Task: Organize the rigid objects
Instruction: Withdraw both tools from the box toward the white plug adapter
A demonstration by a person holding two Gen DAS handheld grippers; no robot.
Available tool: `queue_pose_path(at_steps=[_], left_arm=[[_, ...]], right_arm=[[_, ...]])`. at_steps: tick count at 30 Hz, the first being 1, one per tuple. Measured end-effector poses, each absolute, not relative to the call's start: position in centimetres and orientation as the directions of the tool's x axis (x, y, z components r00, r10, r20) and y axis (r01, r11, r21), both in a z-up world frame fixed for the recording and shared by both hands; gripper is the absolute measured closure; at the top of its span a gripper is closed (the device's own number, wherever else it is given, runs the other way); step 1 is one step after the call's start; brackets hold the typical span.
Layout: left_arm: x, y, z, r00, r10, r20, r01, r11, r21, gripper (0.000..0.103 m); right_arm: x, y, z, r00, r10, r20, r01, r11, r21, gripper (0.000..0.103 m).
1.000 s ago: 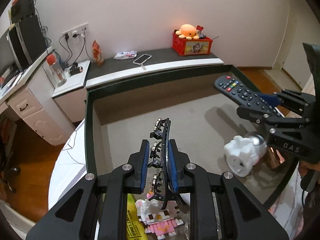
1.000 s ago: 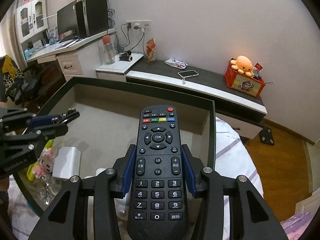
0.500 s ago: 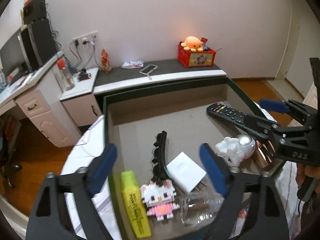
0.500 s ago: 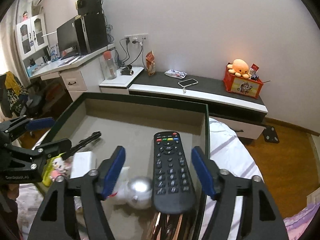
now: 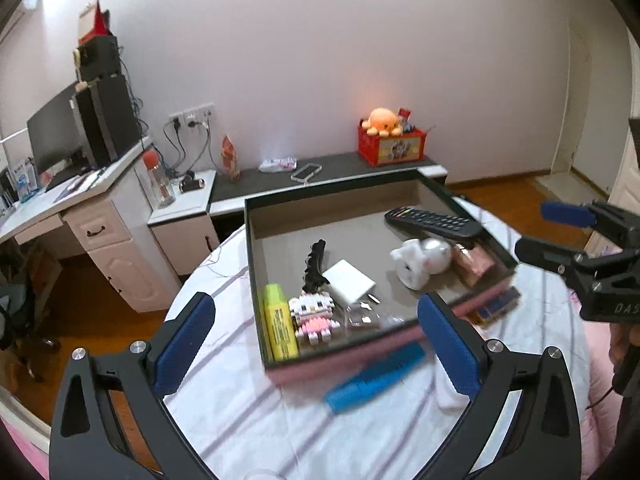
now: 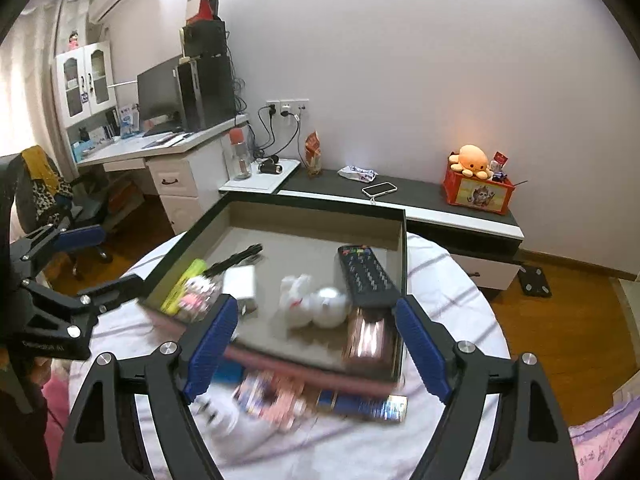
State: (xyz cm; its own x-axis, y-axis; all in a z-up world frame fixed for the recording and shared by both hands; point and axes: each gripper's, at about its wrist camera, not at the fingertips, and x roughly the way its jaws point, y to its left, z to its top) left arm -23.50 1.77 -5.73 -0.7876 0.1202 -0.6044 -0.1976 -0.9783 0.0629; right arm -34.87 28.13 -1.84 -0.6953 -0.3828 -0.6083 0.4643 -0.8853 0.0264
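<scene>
A dark-rimmed tray on the round table holds the black remote, black hair clip, white box, yellow highlighter, pink-and-white brick figure, white figurine with a silver ball and a rose-gold box. My left gripper hangs before the tray's near edge, its jaws opening wide and empty. My right gripper is also drawn back from the tray, jaws opening with nothing gripped. The remote lies ahead of it by the tray's right wall.
A blue object and other blurred small items lie on the striped cloth in front of the tray. A low dark shelf with a phone and a red box runs behind. A desk stands at the left.
The left gripper let go of the hair clip and the right let go of the remote; both now lie in the tray. Both grippers opened and pulled back and up.
</scene>
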Motion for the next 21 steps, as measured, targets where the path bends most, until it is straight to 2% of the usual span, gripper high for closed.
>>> queue_pose_path(at_steps=[8, 13, 21], left_arm=[[-15.8, 0.5, -4.6, -0.855, 0.133, -0.501, -0.149, -0.989, -0.009, 0.0], [-13.1, 1.0, -5.0, -0.854, 0.146, -0.499, -0.168, -0.986, -0.002, 0.0], [-10.3, 1.1, -5.2, -0.846, 0.181, -0.501, -0.208, -0.978, -0.003, 0.0]], right_arm=[[-28.7, 30.7, -1.3, -0.745, -0.357, -0.564, 0.4, -0.915, 0.051, 0.02], [-24.8, 32.2, -1.4, -0.765, -0.362, -0.533, 0.364, -0.925, 0.106, 0.02], [-22.3, 32.5, -2.4, -0.744, -0.368, -0.558, 0.366, -0.923, 0.12, 0.02]])
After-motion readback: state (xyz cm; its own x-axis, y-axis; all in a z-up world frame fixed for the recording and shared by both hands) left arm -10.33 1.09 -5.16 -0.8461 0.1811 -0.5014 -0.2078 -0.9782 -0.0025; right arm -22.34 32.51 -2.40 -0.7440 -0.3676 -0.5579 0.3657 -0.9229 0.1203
